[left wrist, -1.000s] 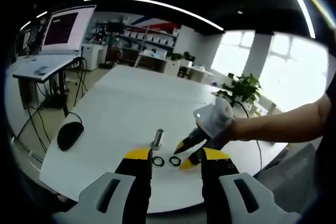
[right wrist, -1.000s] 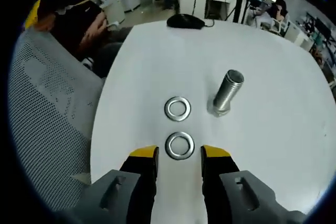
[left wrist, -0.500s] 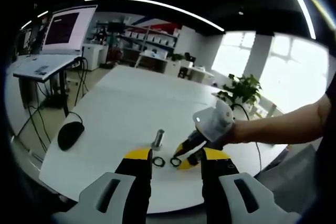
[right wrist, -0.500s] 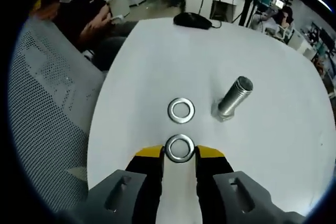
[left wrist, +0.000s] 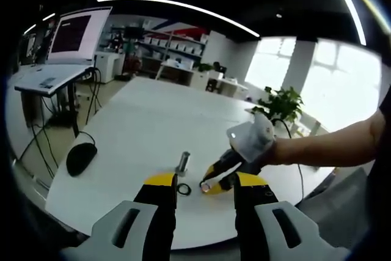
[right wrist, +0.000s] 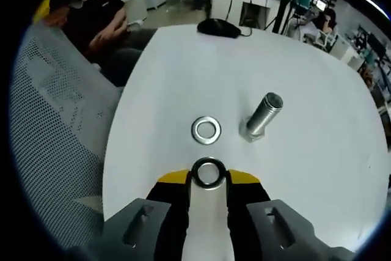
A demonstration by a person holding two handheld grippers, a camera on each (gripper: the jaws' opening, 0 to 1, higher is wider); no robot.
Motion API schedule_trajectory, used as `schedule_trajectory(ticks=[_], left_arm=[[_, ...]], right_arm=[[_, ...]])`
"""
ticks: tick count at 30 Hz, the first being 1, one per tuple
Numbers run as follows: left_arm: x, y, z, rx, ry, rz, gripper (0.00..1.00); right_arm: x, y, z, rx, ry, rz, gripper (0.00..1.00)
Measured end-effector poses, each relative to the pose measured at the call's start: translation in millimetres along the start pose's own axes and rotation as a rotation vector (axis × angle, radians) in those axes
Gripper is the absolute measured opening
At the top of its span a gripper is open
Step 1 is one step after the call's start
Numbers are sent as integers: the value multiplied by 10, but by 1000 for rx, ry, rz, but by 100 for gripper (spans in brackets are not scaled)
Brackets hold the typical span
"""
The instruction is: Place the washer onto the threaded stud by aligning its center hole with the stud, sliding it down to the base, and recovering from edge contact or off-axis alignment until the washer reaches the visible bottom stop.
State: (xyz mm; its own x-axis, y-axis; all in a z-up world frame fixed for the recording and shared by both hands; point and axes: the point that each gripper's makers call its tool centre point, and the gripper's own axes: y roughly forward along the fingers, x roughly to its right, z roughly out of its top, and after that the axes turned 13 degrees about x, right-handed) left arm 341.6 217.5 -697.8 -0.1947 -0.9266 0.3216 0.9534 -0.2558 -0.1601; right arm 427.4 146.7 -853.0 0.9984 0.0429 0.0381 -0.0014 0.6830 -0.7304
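Right tool pinching one washer at its tips, stud just ahead.

The right tool has its jaws drawn in on the rim of a washer, held low over the worktop; the left tool hangs apart from it, jaws spread, holding nothing. With only the rim pinched, the ring may tilt or slip, and an off-axis approach could catch its edge on the stud's threads. Count: two washers, the second washer lying flat beside the stud; one stud; one mouse.

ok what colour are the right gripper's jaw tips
Yellow, seen best in the right gripper view on the right gripper.
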Motion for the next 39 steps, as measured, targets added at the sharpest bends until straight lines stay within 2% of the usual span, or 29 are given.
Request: schedule_trajectory(ticks=[11,21,22,25,29,32,39], left_arm=[[0,1,-3,-4,1,1,35],[10,-10,4,3,-2,-1,36],[40,-11,18,13,-6,-17,37],[48,-26,28,22,-18,-20,38],[79,-30,-42,-17,12,-35,39],[95,-31,-48,-17,13,-43,41],[110,-36,-57,-18,20,-48,41]], right_arm=[[113,-217,135,47,4,-33,23],[188,-498,174,53,-7,-69,23],[183,-520,184,53,-8,-71,23],[177,-581,228,49,-22,-73,23],[210,-671,303,52,-34,-91,23],[196,-733,383,56,-28,-97,23],[204,-829,546,41,-79,-108,23]])
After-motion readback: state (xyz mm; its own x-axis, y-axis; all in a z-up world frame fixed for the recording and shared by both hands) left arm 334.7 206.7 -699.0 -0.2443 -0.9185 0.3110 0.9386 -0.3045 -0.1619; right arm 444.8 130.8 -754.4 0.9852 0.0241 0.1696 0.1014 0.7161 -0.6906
